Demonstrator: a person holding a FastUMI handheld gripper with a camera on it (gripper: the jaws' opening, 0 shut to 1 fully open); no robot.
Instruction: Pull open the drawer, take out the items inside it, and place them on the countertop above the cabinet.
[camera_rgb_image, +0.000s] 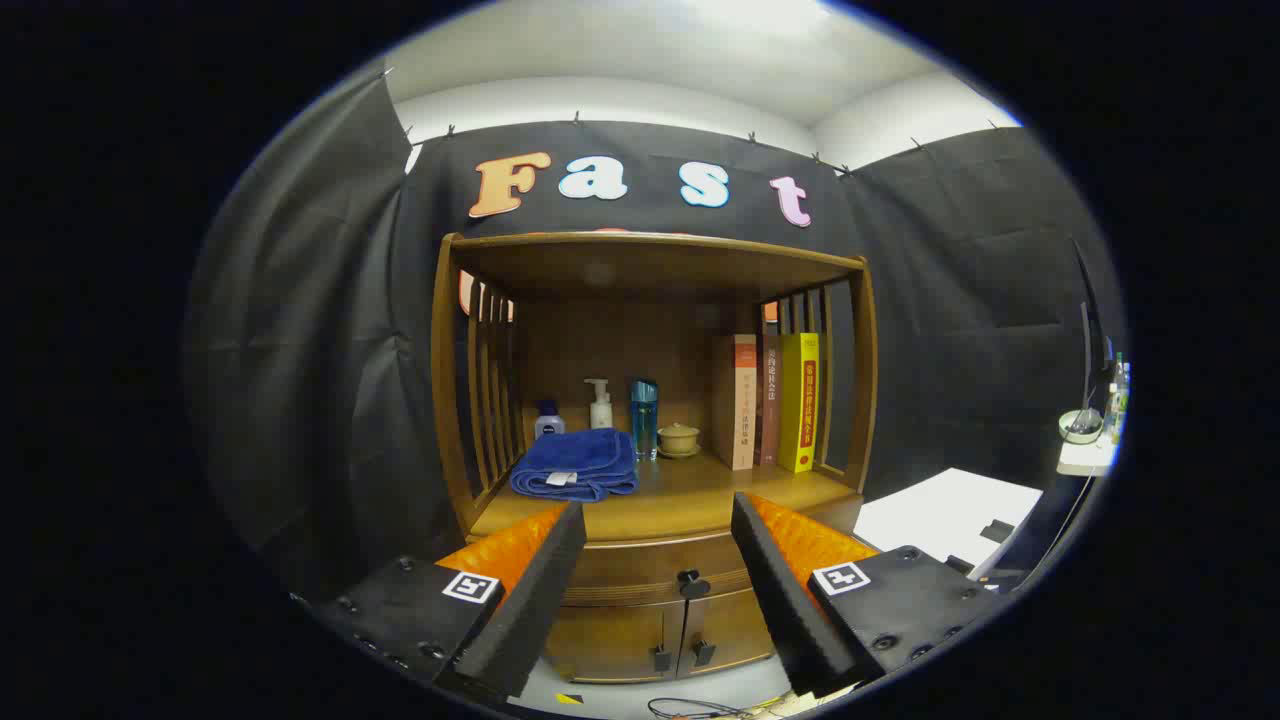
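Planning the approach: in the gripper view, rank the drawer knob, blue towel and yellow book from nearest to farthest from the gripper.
1. Drawer knob: between the open fingers of the gripper, on the closed drawer front.
2. Blue towel: beyond the left finger, folded on the countertop.
3. Yellow book: farther back, upright at the right end of the books.

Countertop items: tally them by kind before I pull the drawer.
Towels: 1, blue towel
Bottles: 3, small bottle, pump bottle, blue bottle
Lidded cups: 1, cup
Books: 3, tan, dark red, yellow
Total: 8
Gripper open, ahead of the drawer knob.
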